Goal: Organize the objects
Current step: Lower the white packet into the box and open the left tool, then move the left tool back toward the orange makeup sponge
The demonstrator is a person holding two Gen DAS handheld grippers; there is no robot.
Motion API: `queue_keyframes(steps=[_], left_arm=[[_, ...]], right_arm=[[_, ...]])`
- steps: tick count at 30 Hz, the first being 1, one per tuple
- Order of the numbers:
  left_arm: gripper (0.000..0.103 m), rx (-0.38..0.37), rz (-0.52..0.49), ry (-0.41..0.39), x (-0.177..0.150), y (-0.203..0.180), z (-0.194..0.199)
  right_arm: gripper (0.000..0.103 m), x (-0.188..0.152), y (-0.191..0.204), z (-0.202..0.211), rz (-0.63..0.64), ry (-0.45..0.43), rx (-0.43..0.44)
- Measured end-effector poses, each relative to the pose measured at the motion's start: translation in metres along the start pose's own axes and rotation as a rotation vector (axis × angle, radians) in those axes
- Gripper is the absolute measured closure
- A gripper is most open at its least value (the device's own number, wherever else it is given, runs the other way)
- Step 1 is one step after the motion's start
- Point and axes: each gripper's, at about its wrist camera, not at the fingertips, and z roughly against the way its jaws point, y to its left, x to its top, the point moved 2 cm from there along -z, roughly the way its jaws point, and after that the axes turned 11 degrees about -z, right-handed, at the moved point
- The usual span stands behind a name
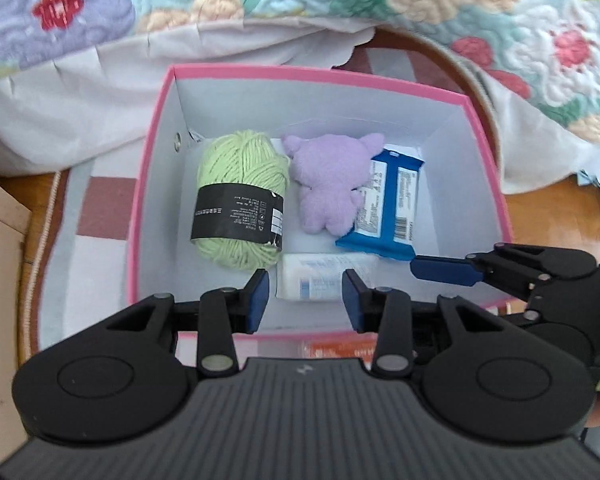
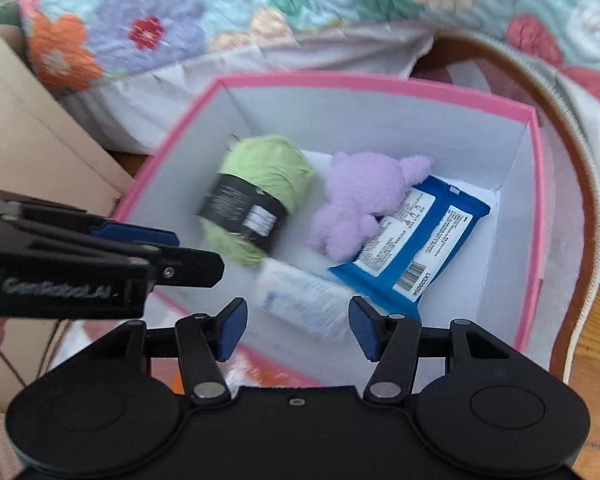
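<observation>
While the left wrist view is looking down into the pink box (image 1: 156, 184), the left gripper (image 1: 306, 294) is hovering over its near edge with its fingers (image 1: 258, 300) standing apart and nothing between them. Four things are lying inside: a green yarn ball (image 1: 240, 196) with a black band, a purple plush toy (image 1: 332, 184) beside it, a blue packet (image 1: 388, 204) partly under the plush, and a white tube (image 1: 320, 282) nearest the gripper. The band's print is too small to read.

Turning to the right wrist view, the right gripper (image 2: 298, 330) is likewise hanging open and empty above the tube. The other gripper's body is showing "GenRobot.AI". The packet's barcode is showing, its text unreadable.

Judging from this, the packing step is looking nearly done; the next move probably calls for pulling both grippers clear or fetching another item.
</observation>
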Motion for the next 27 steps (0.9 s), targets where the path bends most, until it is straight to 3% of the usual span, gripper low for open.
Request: queue_keyframes(steps=[9,15,21,27], left_arm=[[0.060,-0.017,-0.059,-0.021,-0.018,-0.015,0.073],[0.057,-0.027,-0.107,-0.034,-0.038,-0.020,0.120],[0.052,-0.009,-0.147,-0.066,-0.064,-0.019,0.165],[0.040,-0.046,-0.121,-0.052,-0.096,-0.016,0.191]], right_arm=[[0.041,-0.027,0.041,0.088,0.105,-0.119,0.040],[0.041,-0.051,0.079,0.138,0.217,-0.150,0.036],[0.040,-0.081,0.109,0.167,0.316,-0.161,0.024],[0.029,-0.109,0.129,0.182,0.405,-0.154,-0.001]])
